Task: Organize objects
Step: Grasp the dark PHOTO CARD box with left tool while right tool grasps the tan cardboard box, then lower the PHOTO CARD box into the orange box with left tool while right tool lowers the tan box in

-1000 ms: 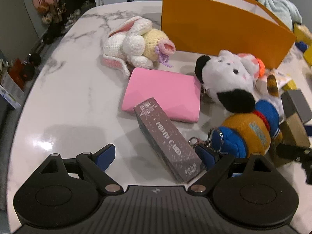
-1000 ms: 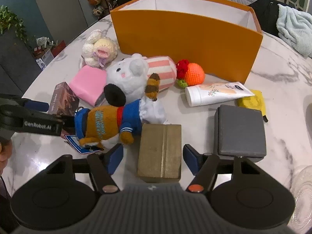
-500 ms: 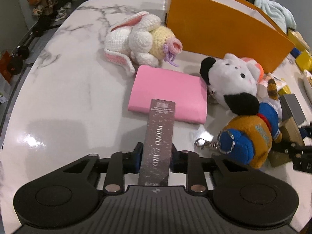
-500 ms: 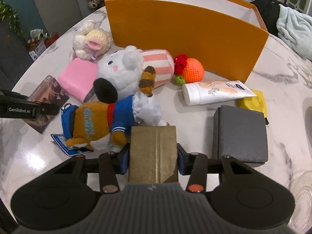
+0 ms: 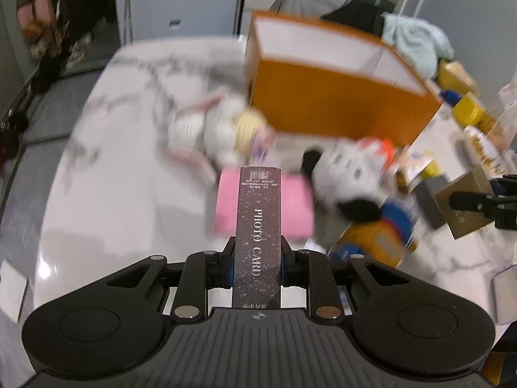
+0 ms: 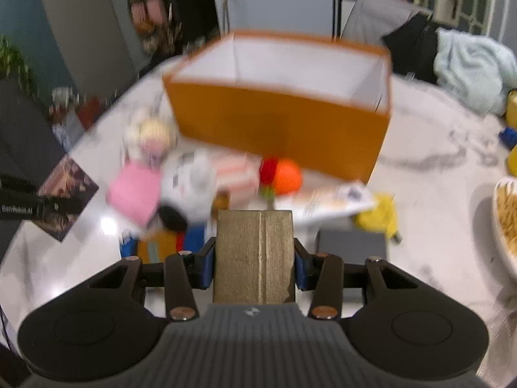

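Note:
My left gripper (image 5: 256, 263) is shut on a dark "PHOTO CARD" box (image 5: 258, 223) and holds it above the marble table (image 5: 113, 168). My right gripper (image 6: 254, 266) is shut on a tan-gold box (image 6: 255, 252), also lifted. The open orange box (image 6: 284, 113) with a white inside stands at the back of the table; it also shows in the left wrist view (image 5: 336, 97). The right gripper with the gold box (image 5: 465, 207) shows at the right edge of the left wrist view. The left gripper's card box (image 6: 64, 200) shows at the left of the right wrist view.
On the table lie a pink pad (image 5: 223, 207), a crochet bunny (image 5: 219, 129), a white plush (image 5: 345, 168), an orange-and-blue plush (image 5: 378, 236), a crochet orange (image 6: 287, 174), a white tube (image 6: 336, 200), a yellow cloth (image 6: 378, 216) and a grey box (image 6: 352, 245). A dish (image 6: 507, 220) sits far right.
Both grippers closed on their boxes and have lifted them off the table. The views now look down from higher, and the orange box's inside has come into sight.

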